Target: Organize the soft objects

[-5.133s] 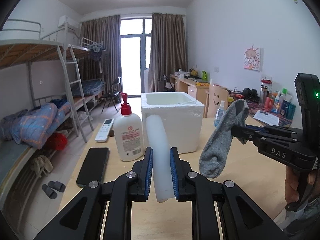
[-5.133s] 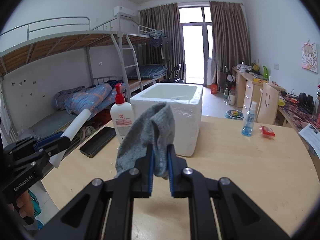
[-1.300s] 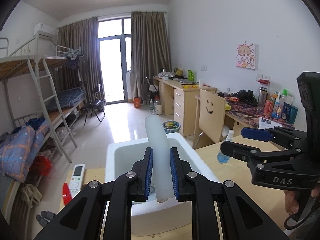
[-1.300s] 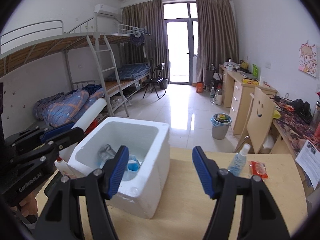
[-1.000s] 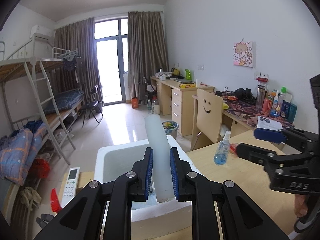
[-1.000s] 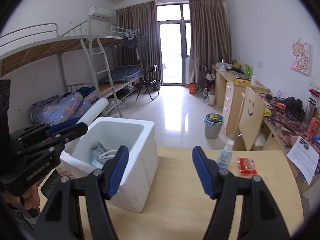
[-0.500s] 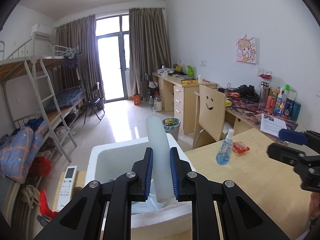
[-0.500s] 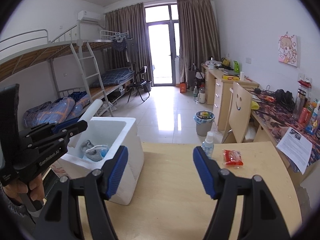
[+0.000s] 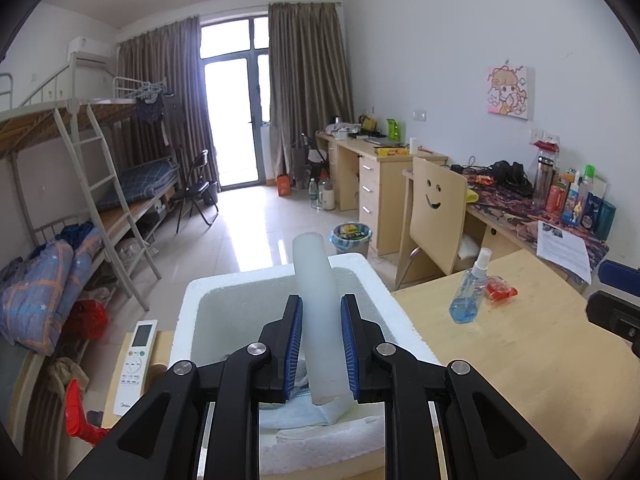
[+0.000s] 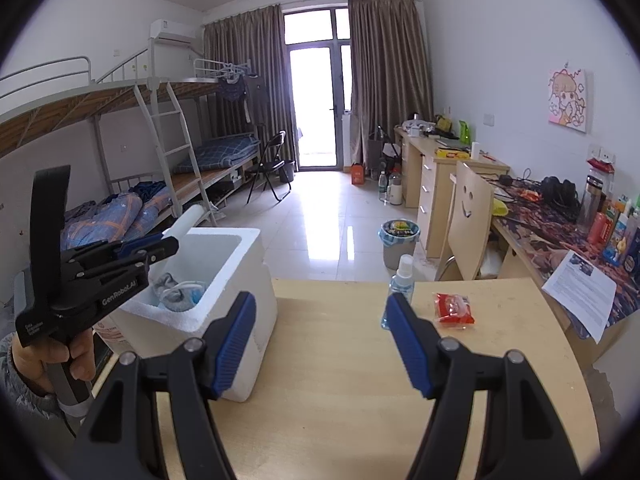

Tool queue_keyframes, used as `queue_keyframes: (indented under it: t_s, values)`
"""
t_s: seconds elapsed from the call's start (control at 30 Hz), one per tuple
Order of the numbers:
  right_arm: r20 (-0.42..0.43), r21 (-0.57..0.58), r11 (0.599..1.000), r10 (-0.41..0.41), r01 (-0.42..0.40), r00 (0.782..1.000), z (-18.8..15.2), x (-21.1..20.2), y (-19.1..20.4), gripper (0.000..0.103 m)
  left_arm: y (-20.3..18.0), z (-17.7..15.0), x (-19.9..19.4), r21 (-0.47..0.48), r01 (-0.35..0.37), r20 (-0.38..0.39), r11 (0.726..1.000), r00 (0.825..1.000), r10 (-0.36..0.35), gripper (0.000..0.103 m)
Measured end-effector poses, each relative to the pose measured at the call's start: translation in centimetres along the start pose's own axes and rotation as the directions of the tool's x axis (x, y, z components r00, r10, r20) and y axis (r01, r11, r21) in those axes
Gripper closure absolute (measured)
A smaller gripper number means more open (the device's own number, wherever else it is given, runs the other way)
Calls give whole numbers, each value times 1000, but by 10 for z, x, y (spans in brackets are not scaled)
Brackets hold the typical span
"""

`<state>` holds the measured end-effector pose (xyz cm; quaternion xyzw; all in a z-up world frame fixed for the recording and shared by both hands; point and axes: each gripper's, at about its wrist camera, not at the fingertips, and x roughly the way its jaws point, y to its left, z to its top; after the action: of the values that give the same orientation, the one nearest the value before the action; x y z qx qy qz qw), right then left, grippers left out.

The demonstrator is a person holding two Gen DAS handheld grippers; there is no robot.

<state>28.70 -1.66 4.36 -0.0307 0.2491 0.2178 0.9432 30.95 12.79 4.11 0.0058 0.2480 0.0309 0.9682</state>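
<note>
My left gripper (image 9: 320, 344) is shut on a white foam tube (image 9: 316, 304) and holds it over the open white foam box (image 9: 188, 312); white cloth lies in the box below. In the right wrist view the left gripper (image 10: 164, 246) with the tube (image 10: 184, 222) hovers above the box (image 10: 244, 280), which holds a grey sock (image 10: 170, 282) and a face mask (image 10: 188, 290). My right gripper (image 10: 320, 338) is open and empty above the wooden table, right of the box.
A blue spray bottle (image 10: 400, 286) and a red snack packet (image 10: 454, 308) stand on the table (image 10: 340, 380) beyond the right gripper. A remote (image 9: 136, 360) and a red-capped lotion bottle (image 9: 78, 416) sit left of the box. A chair (image 9: 436, 216) stands behind the table.
The right gripper let the grey sock go into the box, opened and drew back to the right. The left gripper carried the foam tube over the box.
</note>
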Motion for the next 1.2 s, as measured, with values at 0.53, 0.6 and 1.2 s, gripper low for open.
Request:
queue_keyframes:
  t_s: [0.53,0.6,1.2]
  values:
    - [5,13,1000,-2,1,1000,-2,-4,0,31,11,1,-8,-50,-89,61,995,994,92,1]
    - [8,11,1000,2,-2,1000,-2,-5,1,31,12,2,-9,-53,-83,61,995,994,86,1]
    - [29,-1,1000,18,-18,999,-2,-19,10,8,10,3,-40,-39,-83,82,996,993,86,1]
